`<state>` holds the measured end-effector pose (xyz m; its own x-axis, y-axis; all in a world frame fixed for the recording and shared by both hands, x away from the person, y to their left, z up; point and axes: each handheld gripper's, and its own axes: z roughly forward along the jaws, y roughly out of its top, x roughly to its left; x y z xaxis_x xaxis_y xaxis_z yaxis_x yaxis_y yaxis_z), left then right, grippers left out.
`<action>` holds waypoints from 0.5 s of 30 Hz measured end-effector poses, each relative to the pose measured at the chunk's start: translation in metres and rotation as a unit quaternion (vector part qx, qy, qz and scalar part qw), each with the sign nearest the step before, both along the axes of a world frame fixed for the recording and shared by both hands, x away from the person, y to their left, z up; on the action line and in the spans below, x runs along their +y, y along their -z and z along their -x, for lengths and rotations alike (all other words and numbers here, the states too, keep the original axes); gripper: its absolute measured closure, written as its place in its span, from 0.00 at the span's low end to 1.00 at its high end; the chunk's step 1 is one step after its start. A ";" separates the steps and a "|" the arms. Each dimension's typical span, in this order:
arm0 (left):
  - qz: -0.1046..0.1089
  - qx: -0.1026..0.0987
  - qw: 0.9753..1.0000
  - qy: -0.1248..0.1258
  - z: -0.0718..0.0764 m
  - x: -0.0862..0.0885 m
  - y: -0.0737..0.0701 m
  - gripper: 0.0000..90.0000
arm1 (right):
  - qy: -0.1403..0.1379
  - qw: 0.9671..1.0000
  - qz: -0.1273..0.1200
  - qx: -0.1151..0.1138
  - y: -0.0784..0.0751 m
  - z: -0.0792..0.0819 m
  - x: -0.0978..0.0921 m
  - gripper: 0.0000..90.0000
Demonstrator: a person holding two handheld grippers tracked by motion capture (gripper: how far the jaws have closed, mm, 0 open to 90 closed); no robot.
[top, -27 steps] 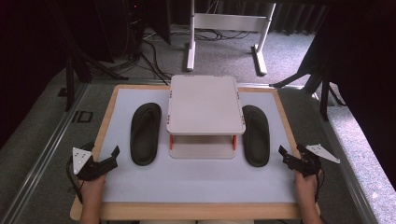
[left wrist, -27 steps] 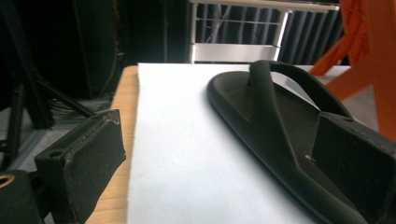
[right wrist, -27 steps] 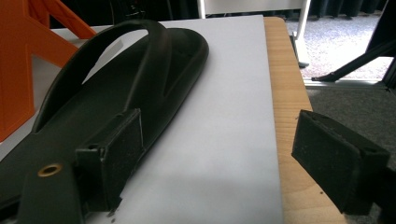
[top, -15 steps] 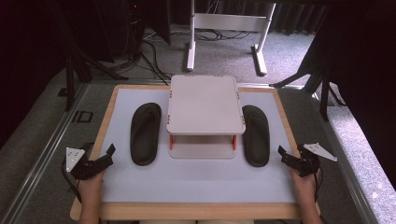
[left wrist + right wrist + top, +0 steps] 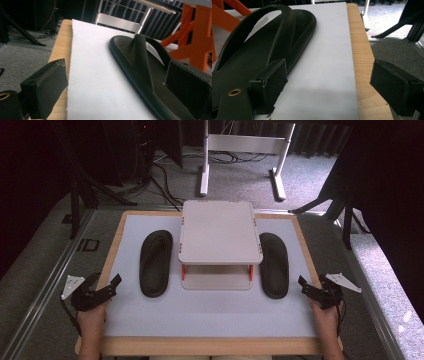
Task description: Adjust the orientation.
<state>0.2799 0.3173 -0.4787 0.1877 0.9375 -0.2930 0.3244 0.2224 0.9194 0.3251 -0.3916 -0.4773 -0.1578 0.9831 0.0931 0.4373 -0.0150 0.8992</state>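
Two black flip-flops lie flat on the white mat, the left flip-flop (image 5: 155,262) and the right flip-flop (image 5: 274,264), either side of a small grey two-level rack (image 5: 220,232) with orange legs (image 5: 200,37). My left gripper (image 5: 111,286) is open at the mat's near left edge, just short of the heel of the left flip-flop (image 5: 140,57). My right gripper (image 5: 305,287) is open at the near right edge, beside the heel of the right flip-flop (image 5: 269,42). Nothing sits between the jaws of the left gripper (image 5: 116,72) or the right gripper (image 5: 329,70).
The mat lies on a wooden-rimmed table (image 5: 210,346). Grey carpet, cables and a white stand (image 5: 240,150) lie beyond the far edge. A dark metal frame leg (image 5: 350,215) rises at the right. Bare mat stretches across the front between both hands.
My left gripper has drifted a little to the left, toward the table's edge. The right gripper has hardly moved. Both stay open.
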 end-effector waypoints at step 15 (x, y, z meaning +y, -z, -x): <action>-0.045 0.080 0.994 0.062 -0.021 0.004 -0.047 0.06 | -0.006 1.000 0.003 0.001 0.000 0.000 0.001 0.15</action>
